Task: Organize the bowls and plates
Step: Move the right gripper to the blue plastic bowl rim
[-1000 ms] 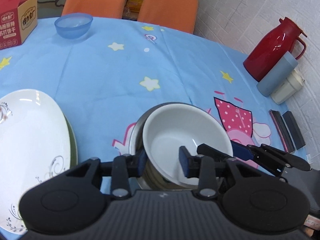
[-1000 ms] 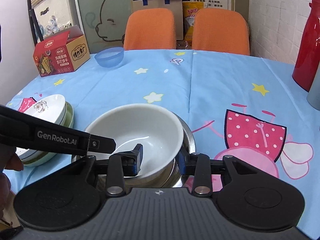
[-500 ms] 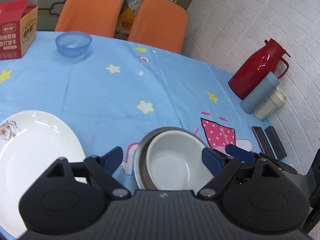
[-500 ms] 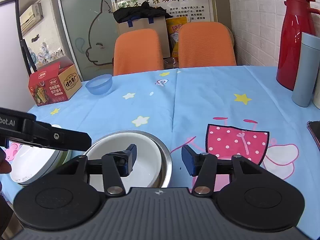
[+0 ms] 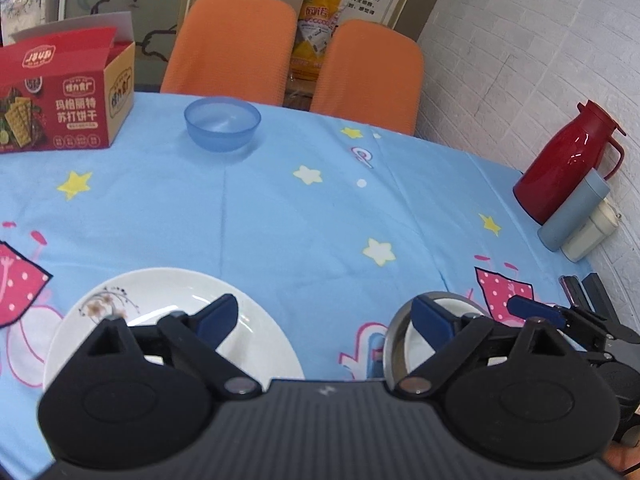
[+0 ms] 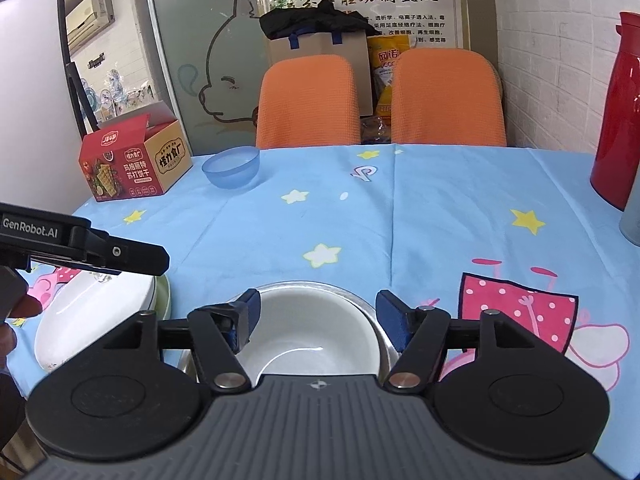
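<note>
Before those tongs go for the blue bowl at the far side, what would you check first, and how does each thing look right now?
1. Left tongs open and empty: ok, the jaws are spread wide with nothing between them.
2. Right tongs open and empty: ok, they hover over the white bowl without gripping it.
3. White bowl seated inside the metal bowl: ok, it sits nested and level.
4. Blue bowl upright and free to grasp: ok, it stands alone on the tablecloth.
5. Blue bowl empty: cannot tell for sure; it looks empty.
6. White plate resting on the green plate: ok.
</note>
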Action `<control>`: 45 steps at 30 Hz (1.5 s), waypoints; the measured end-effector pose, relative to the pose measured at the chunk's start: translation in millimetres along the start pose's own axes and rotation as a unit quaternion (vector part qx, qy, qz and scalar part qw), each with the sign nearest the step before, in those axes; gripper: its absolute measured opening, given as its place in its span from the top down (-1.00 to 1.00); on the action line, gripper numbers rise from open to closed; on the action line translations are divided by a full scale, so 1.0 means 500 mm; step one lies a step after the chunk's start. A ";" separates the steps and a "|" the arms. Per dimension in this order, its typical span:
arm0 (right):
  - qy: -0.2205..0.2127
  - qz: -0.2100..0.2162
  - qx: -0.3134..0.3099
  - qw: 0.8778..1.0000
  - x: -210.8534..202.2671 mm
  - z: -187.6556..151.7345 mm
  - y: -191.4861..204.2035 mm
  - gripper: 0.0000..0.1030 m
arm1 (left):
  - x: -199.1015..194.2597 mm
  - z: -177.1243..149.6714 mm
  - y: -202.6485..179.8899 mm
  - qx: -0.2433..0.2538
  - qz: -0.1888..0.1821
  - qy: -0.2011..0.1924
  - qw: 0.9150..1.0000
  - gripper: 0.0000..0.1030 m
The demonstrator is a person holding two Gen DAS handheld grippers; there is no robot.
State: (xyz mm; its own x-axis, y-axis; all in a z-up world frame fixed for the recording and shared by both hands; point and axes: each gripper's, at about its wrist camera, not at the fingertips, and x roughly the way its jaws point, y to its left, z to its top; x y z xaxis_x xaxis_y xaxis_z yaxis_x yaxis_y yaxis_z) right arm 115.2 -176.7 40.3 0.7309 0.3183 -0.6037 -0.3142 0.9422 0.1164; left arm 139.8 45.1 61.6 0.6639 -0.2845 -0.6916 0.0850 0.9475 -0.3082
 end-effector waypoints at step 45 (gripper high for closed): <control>0.040 0.026 -0.070 0.996 0.363 0.296 0.144 -1.00 | 0.213 0.282 0.280 -0.125 0.056 -0.003 0.991 -0.80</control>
State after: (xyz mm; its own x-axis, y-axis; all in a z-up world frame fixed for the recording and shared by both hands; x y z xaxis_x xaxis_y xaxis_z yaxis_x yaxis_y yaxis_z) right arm 314.8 -35.8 55.7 0.6620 0.3517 -0.6619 -0.4365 0.8988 0.0410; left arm 327.2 168.0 36.8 0.6626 -0.1778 -0.7276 -0.1763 0.9071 -0.3823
